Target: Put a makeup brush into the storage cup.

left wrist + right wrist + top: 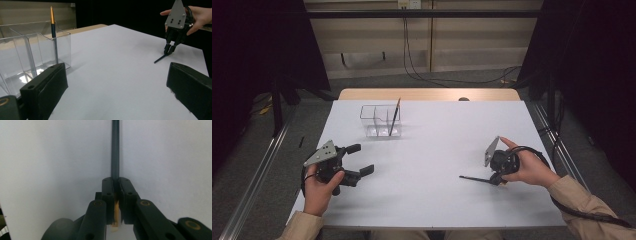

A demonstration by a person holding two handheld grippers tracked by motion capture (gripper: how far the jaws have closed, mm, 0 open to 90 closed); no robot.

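Pinching a dark pencil (115,150), right gripper (115,185) (fingers closed) sits low over table (437,200).

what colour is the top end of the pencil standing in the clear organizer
Gold-orange, above a dark shaft; the pencil in the clear organizer shows best in the left gripper view.

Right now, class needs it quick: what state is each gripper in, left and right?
Left gripper: open, fingers spread wide, holding nothing.
Right gripper: closed on the dark pencil, which lies low over the table.
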